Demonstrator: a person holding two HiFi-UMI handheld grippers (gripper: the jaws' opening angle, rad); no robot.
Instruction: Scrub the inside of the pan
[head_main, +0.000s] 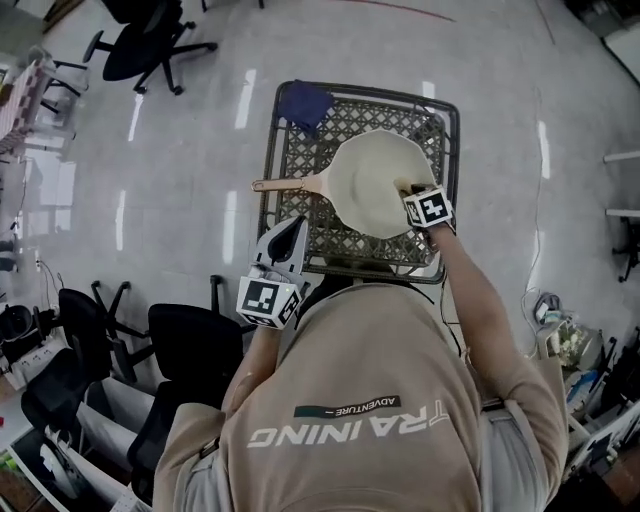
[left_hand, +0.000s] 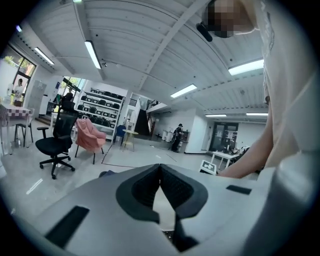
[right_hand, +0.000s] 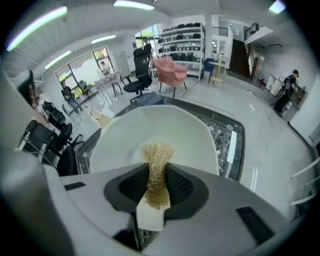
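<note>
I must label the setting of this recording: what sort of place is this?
Probably a large open office or lab hall, not a kitchen: a black office chair, stocked shelves and a ceiling strip light.

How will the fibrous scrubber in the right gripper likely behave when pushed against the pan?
The scrubber looks like loose, tangled fibre, pinched narrow between the jaws of the right gripper, so it is probably soft and springy. It likely weighs little and would flatten against the pan rather than scrape stiffly.
</note>
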